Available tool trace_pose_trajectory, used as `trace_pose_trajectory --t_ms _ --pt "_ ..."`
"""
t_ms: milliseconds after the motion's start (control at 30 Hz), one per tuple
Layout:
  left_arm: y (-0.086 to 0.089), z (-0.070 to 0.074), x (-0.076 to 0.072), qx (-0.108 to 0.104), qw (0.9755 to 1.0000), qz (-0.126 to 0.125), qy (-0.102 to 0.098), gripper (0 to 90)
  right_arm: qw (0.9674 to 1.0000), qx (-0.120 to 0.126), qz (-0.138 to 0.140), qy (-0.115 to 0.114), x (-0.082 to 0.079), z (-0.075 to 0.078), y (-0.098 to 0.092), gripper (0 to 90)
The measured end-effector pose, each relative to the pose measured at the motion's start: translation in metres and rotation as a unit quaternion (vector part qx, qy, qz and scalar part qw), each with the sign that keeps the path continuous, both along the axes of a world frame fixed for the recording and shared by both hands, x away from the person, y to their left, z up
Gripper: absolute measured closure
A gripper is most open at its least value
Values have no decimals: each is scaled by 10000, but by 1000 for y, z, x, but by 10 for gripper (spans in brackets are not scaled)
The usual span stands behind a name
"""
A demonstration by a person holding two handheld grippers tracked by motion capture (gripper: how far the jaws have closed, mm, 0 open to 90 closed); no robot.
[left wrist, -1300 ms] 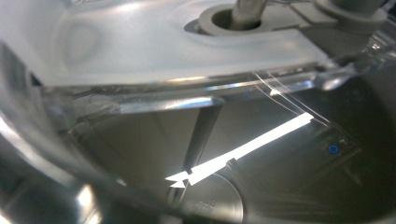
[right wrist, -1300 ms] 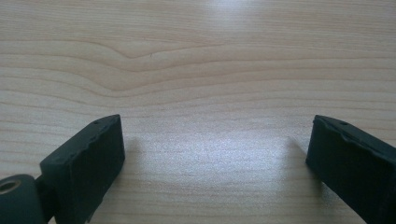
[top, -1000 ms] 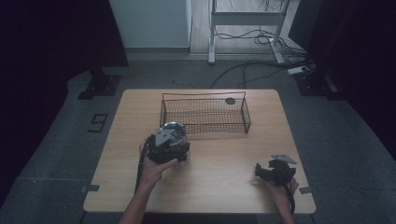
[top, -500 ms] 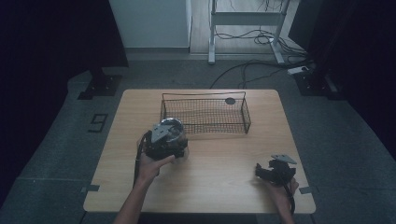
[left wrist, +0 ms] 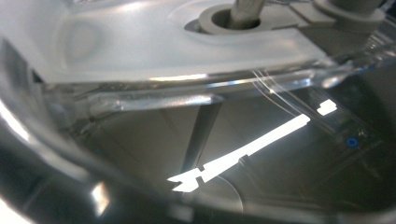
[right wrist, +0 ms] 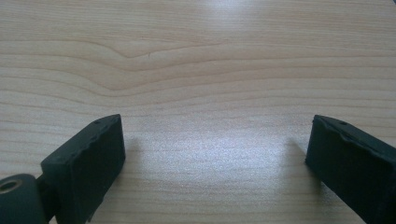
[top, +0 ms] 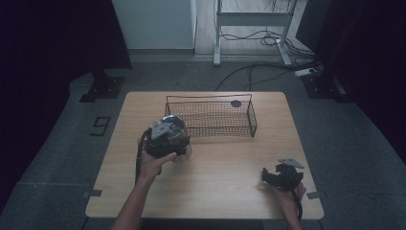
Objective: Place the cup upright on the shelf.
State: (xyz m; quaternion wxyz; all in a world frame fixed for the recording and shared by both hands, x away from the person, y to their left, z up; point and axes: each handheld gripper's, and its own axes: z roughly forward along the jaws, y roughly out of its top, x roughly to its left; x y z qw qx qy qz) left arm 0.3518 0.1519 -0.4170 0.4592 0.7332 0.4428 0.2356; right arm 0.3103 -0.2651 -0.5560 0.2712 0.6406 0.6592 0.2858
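Note:
My left gripper [top: 173,142] is held above the table's left half, just in front of the left end of a black wire basket [top: 210,118]. It seems shut on a clear plastic container [top: 186,152], though its jaws are hidden. In the left gripper view the container's clear wall [left wrist: 154,51] sits right against the lens, with a grey fitting at the top. My right gripper [top: 269,176] rests low near the table's front right corner. It is open, with bare wood between its two black jaws [right wrist: 215,140].
The wire basket stands at the back middle of the wooden table [top: 225,191], with a small dark disc [top: 235,103] by its far right corner. Dark floor, cables and a metal frame lie beyond the table's far edge.
The left hand has carried its gripper and the clear container up and back toward the basket's left end. The right gripper has stayed where it was.

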Motion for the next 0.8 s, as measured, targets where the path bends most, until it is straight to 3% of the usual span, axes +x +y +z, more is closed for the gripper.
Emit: trace_pose_trajectory --t_ms 300,400,533,800 --pt "-5 10 9 -34 10000 -66 -17 43 10000 6 -6 -2 0 0 0 46" --pt "-8 17 16 -45 9999 -99 65 43 10000 -2 5 -12 0 0 0 49" --pt "-10 27 20 -44 9999 -133 -23 43 10000 2 10 -2 0 0 0 54" --pt "-13 41 30 28 9999 -161 22 43 10000 -14 21 -33 -1 0 0 66"
